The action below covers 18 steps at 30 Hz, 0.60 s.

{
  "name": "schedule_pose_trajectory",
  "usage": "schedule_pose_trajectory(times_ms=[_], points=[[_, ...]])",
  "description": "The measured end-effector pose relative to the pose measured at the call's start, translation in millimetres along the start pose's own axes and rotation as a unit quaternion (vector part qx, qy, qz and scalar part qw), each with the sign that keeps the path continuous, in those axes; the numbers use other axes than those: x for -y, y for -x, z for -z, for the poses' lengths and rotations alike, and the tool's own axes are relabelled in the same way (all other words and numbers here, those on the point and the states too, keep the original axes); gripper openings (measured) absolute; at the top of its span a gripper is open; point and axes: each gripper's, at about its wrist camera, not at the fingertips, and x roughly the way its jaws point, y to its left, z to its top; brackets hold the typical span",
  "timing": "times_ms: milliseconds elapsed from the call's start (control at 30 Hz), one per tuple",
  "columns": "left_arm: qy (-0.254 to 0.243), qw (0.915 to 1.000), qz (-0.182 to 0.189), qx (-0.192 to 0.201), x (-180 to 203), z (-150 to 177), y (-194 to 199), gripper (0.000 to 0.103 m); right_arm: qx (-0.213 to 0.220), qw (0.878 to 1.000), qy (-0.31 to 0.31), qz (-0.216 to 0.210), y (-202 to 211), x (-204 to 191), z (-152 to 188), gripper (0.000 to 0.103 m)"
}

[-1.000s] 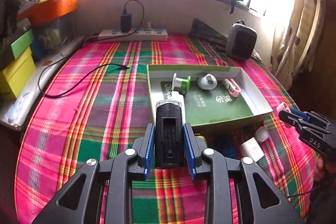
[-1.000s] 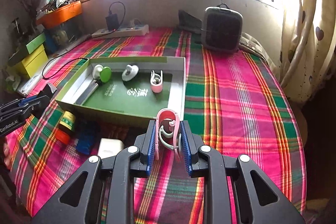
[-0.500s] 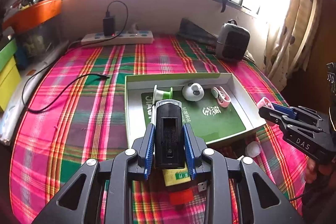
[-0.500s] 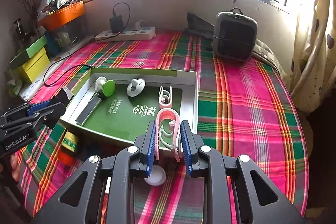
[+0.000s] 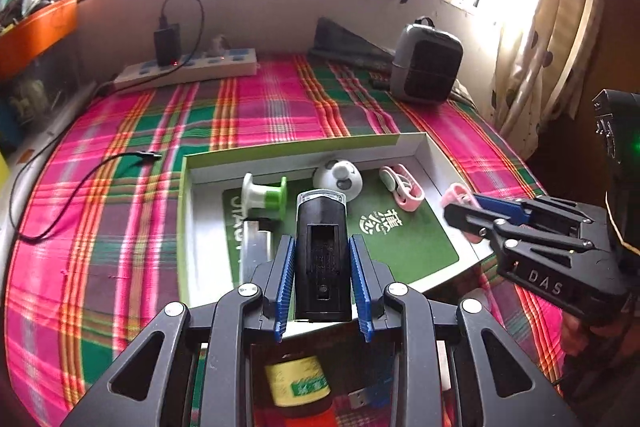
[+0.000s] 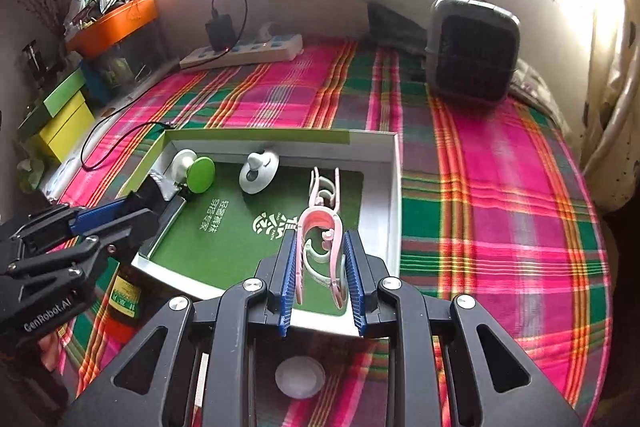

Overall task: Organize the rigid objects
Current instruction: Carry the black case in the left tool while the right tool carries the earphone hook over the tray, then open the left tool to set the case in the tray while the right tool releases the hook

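My left gripper (image 5: pixel 322 251) is shut on a black rectangular device (image 5: pixel 321 251) with a clear tip, held above the near left part of the shallow box (image 5: pixel 304 151). My right gripper (image 6: pixel 320 251) is shut on a pink clip (image 6: pixel 320 239) and hangs over the box's (image 6: pixel 394 183) near right part. The right gripper also shows in the left wrist view (image 5: pixel 466 213), over the box's right rim. The green-floored box holds a green and white spool (image 5: pixel 266 197), a round white piece (image 5: pixel 339 177), another pink clip (image 5: pixel 402 187) and a grey flat bar (image 5: pixel 256 239).
On the plaid cloth in front of the box lie a yellow-labelled bottle (image 5: pixel 298 385), a blue USB stick (image 5: pixel 366 397) and a white round lid (image 6: pixel 300 377). A power strip (image 5: pixel 188 69), a loose black cable (image 5: pixel 80 187) and a grey heater (image 5: pixel 426 69) sit farther back. Coloured boxes (image 6: pixel 60 123) stand at left.
Both grippers have moved forward, from in front of the box to above its near part, each still gripping its object. The box now fills more of both views.
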Motion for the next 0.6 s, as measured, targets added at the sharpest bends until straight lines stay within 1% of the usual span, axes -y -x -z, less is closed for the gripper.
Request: schedule_pose_trajectory(times_ms=[267, 600], points=[[-0.005, 0.9998, -0.001, -0.019, 6, -1, -22, 0.026, -0.018, 1.0, 0.003, 0.001, -18, 0, 1, 0.024], [-0.004, 0.9993, -0.004, -0.037, 6, 0, -36, 0.026, -0.035, 0.999, 0.007, 0.004, -33, 1, 4, 0.024]])
